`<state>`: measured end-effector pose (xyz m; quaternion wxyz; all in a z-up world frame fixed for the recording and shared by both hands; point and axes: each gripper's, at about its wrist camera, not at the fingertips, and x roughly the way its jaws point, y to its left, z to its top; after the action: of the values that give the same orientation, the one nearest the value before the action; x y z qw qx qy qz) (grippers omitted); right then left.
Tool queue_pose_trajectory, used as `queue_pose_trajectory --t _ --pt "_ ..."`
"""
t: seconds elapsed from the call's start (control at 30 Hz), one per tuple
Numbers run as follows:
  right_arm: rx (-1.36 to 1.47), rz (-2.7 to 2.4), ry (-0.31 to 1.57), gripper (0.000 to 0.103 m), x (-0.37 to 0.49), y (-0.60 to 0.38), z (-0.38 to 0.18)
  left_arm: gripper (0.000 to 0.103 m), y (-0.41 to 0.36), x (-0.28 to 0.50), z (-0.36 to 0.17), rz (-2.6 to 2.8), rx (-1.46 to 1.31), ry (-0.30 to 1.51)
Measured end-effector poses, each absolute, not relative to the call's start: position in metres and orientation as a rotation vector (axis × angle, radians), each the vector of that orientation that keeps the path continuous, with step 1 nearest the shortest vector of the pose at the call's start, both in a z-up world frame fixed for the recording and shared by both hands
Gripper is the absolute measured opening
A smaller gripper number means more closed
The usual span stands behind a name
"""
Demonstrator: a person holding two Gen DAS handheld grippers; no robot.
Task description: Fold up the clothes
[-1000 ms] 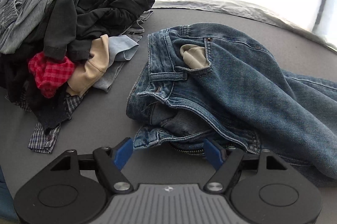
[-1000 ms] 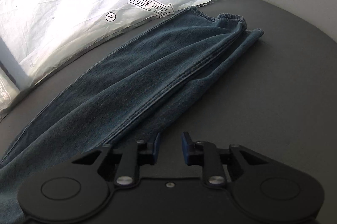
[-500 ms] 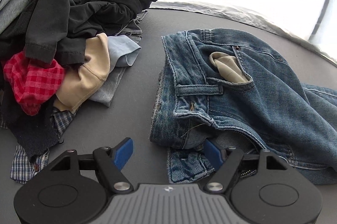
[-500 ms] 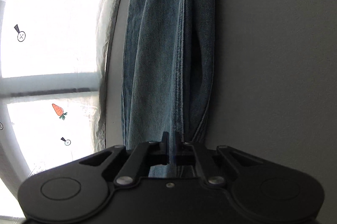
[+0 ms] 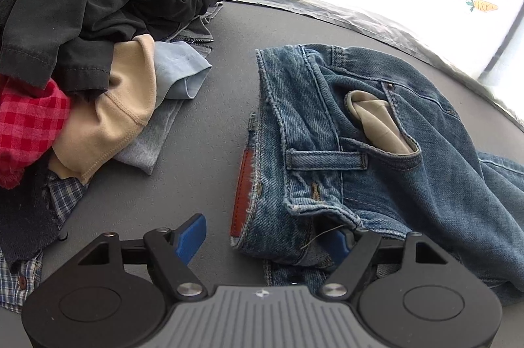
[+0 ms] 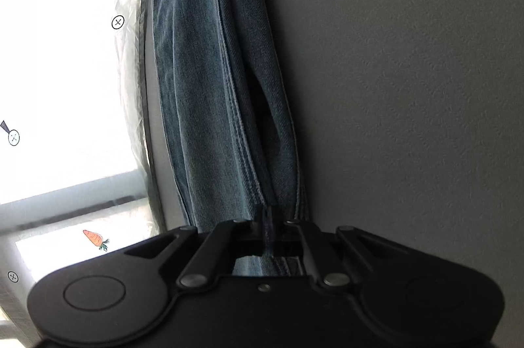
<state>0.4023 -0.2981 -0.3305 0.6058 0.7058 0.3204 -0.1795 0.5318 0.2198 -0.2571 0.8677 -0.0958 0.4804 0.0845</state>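
Blue jeans [image 5: 409,184] lie on the grey table [image 5: 203,151], waistband toward me, a beige pocket lining [image 5: 376,125] poking out. My left gripper [image 5: 265,238] is low over the waistband's near corner with its jaws opening. The corner lies between the blue fingers; the left pad [image 5: 193,236] stands apart from the denim, and cloth partly covers the right one. In the right wrist view the jeans leg [image 6: 203,86] stretches away along the table. My right gripper [image 6: 270,213] pinches a fold of that leg, jaws easing slightly while still pressed on the denim.
A heap of unfolded clothes [image 5: 82,37], black, grey, tan, red check and blue plaid, fills the left of the left wrist view. A bright white sheet [image 6: 65,69] with printed marks borders the table's far edge. Bare grey table [image 6: 409,86] lies beside the leg.
The left gripper has come in closer, so the waistband corner now sits between its fingers. The right gripper has rolled sideways and shut on a fold of the jeans leg.
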Motion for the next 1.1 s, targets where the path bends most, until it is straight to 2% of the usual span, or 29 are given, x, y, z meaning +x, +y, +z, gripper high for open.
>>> queue_pose_trajectory --t 0.33,0.77,0.97,1.1 --pt "1.511 -0.419 0.775 0.02 0.412 -0.293 -0.318 0.085 0.223 0.53 -0.262 0.196 -0.237 1.01" --pt "1.508 -0.23 0.735 0.027 0.432 -0.28 -0.313 0.089 0.221 0.534 -0.263 0.202 -0.203 1.026" --pt "1.35 -0.196 0.882 0.028 0.431 -0.252 -0.311 0.09 0.222 0.533 -0.266 0.213 -0.223 1.025" --pt "1.409 -0.045 0.884 0.029 0.44 -0.228 -0.308 0.09 0.22 0.536 -0.265 0.208 -0.196 1.029"
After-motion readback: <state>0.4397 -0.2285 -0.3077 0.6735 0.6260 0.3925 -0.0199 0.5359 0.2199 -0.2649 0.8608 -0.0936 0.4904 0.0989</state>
